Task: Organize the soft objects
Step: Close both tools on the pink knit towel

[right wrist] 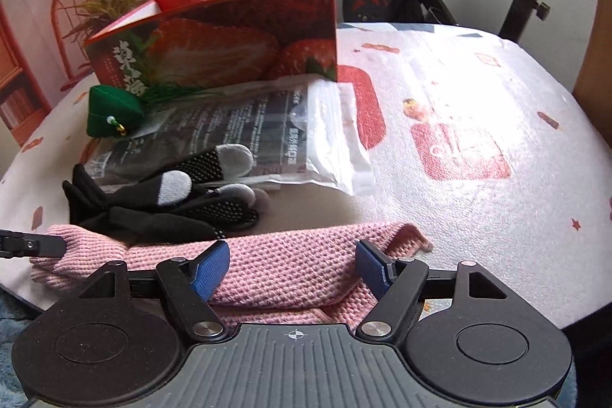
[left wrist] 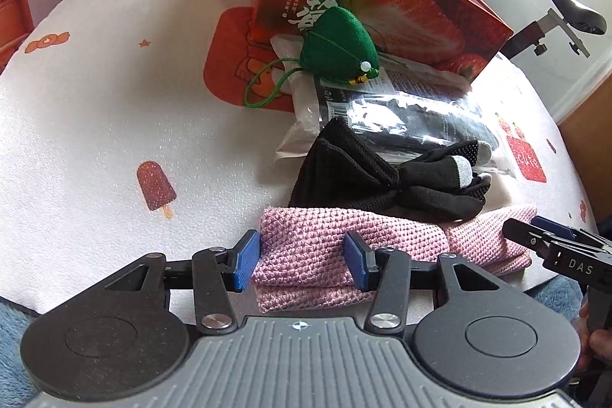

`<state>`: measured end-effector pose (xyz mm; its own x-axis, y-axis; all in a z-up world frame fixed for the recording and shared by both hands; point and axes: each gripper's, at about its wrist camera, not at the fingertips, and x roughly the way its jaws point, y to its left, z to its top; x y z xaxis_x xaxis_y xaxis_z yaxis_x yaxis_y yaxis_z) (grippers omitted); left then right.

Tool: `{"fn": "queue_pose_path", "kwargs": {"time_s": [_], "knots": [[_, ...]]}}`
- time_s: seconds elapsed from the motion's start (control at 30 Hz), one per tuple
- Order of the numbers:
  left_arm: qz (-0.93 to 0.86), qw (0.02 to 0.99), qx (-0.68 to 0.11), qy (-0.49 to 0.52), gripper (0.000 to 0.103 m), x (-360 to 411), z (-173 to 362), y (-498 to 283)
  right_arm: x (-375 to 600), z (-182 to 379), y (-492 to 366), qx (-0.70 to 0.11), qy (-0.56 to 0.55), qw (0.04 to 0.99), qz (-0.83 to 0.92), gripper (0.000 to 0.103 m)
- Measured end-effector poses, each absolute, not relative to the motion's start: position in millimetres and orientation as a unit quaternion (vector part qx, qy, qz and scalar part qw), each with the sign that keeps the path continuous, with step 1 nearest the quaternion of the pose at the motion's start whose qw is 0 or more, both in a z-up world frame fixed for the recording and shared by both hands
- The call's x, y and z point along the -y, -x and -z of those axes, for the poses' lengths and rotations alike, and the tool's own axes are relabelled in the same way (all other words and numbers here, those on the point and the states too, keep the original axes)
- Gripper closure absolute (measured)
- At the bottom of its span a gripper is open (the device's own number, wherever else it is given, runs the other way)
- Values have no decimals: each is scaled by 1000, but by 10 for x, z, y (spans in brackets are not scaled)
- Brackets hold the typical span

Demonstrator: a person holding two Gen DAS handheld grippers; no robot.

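The pink knitted cloth (left wrist: 306,255) is a coarse-weave strip, folded over in layers, lying along the near edge of the desk (left wrist: 114,102). The left gripper (left wrist: 302,260) is clamped across its folded left end. The right gripper (right wrist: 292,268) stands apart over the right end, pads clear of the knit. Black gloves (right wrist: 160,201) rest on the cloth's far edge.

The pink scarf (left wrist: 306,255) is coarse, chunky knit. The black gloves (left wrist: 382,178) are fine matt cloth with rubbery dots and grey fingertips. The green pouch (left wrist: 336,44) looks felted. The plastic bag (right wrist: 298,140) is glossy and crinkled, the strawberry box (right wrist: 229,44) smooth printed cardboard, the tablecloth (left wrist: 114,102) finely textured.
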<state>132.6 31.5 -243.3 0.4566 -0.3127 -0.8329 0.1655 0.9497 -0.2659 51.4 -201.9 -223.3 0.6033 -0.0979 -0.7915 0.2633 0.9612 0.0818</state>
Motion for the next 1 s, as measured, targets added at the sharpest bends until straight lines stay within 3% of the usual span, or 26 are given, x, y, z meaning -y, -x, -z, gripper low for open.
{"fn": "queue_pose_path", "kwargs": {"time_s": [0.1,0.4,1.0], "knots": [[140,849,-504,74,52,-305,2458,-1349,2049,2259,-515,-437,-97,887,114,28],[147,850,-501,69,49,-279,2483,-1378,2042,2387,-556,-453,-124,879,80,27],[161,855,-492,44,51,-167,2480,-1354,1890,2390,-659,-452,-107,885,27,49]]}}
